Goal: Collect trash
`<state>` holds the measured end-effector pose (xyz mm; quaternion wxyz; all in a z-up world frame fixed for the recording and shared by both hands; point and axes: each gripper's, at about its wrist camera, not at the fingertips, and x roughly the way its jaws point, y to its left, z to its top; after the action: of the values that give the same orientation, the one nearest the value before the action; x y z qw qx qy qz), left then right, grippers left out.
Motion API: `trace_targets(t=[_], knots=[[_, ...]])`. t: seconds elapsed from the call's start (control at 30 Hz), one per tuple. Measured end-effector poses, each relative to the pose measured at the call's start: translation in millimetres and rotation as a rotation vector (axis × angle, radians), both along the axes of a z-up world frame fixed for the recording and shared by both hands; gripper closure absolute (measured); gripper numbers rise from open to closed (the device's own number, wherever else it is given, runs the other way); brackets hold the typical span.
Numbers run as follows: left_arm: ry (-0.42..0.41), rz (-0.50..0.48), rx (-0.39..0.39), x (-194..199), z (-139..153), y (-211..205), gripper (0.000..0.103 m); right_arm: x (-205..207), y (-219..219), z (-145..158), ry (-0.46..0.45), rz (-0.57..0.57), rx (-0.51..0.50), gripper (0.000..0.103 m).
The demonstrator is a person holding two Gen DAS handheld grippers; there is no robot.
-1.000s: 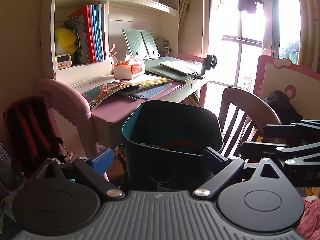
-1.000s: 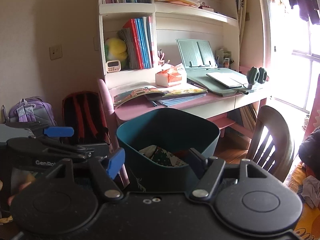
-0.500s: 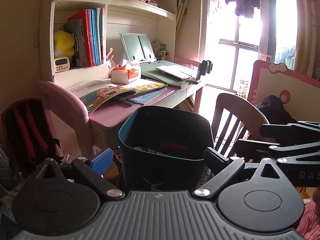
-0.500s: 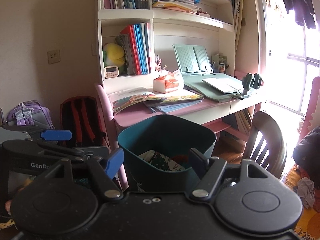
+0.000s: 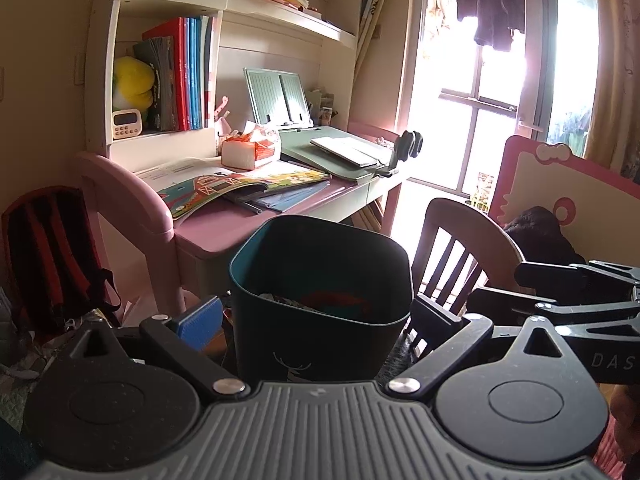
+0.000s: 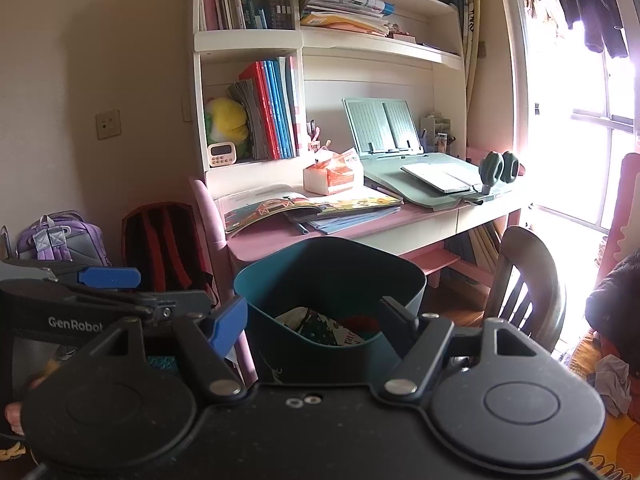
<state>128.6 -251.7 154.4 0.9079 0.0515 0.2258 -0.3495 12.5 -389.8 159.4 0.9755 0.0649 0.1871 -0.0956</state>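
We see our left gripper (image 5: pixel 316 316) spread wide | right gripper (image 6: pixel 314 318) spread wide | dark teal plastic trash bin (image 6: pixel 332 276) between both, before pink table (image 6: pixel 272 236), holding crumpled wrappers (image 6: pixel 320 328).

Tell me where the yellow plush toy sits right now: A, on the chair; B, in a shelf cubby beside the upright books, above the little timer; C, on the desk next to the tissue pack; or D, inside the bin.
B: the yellow plush toy sits in the shelf cubby, pressed against the upright books, with the little timer just below and in front of it.
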Motion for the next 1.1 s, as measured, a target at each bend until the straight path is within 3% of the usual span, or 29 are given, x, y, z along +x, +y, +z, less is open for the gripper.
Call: trace_targets(t=[0.47, 0.7, 1.1], knots=[[-0.046, -0.008, 0.006, -28, 11, 1, 0.001, -26, 3, 9, -0.037, -0.017, -0.007, 0.031], [-0.032, -0.012, -0.016, -38, 7, 5, 0.000, -38, 8, 7, -0.045, -0.017, -0.015, 0.031], [-0.032, -0.002, 0.020, -50, -4, 8, 0.000, -46, 18, -2, -0.030, -0.008, -0.021, 0.031]])
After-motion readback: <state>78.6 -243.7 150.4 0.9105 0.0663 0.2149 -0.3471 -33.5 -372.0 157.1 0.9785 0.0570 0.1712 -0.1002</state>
